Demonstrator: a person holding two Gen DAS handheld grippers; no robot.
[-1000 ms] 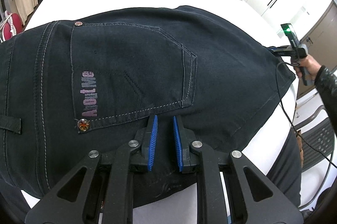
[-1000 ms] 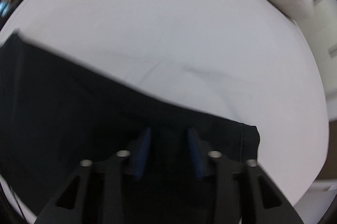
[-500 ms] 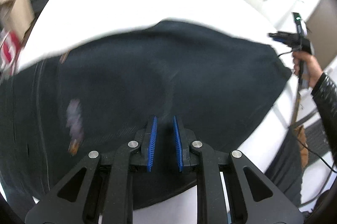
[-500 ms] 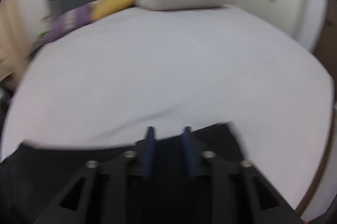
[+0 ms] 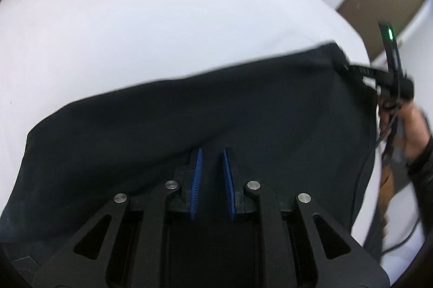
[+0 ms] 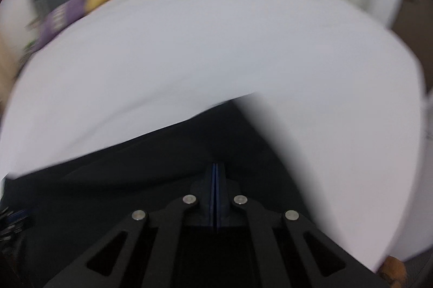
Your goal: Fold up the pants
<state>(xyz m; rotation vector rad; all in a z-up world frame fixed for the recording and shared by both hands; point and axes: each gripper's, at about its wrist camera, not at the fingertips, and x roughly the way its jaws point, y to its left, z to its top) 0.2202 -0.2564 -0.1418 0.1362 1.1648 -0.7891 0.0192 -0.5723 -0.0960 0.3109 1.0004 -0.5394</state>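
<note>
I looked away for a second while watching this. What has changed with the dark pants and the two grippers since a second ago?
The right gripper closed on the far corner of the pants; before, its fingers stood apart. The pants' back pocket and logo have dropped out of the left view. The left gripper stays slightly apart over the fabric, and the pants stay on the white bed.

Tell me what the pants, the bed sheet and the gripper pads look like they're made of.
Pants: dark, matte woven cloth, probably denim; it drapes limp, though blur hides the weave. Bed sheet: smooth white fabric, likely cotton, non-glossy. Pads on the left gripper: blue, finely ribbed, rubbery-looking, mounted on matte black plastic-like fingers. The right gripper has the same blue pads, pressed together.
</note>
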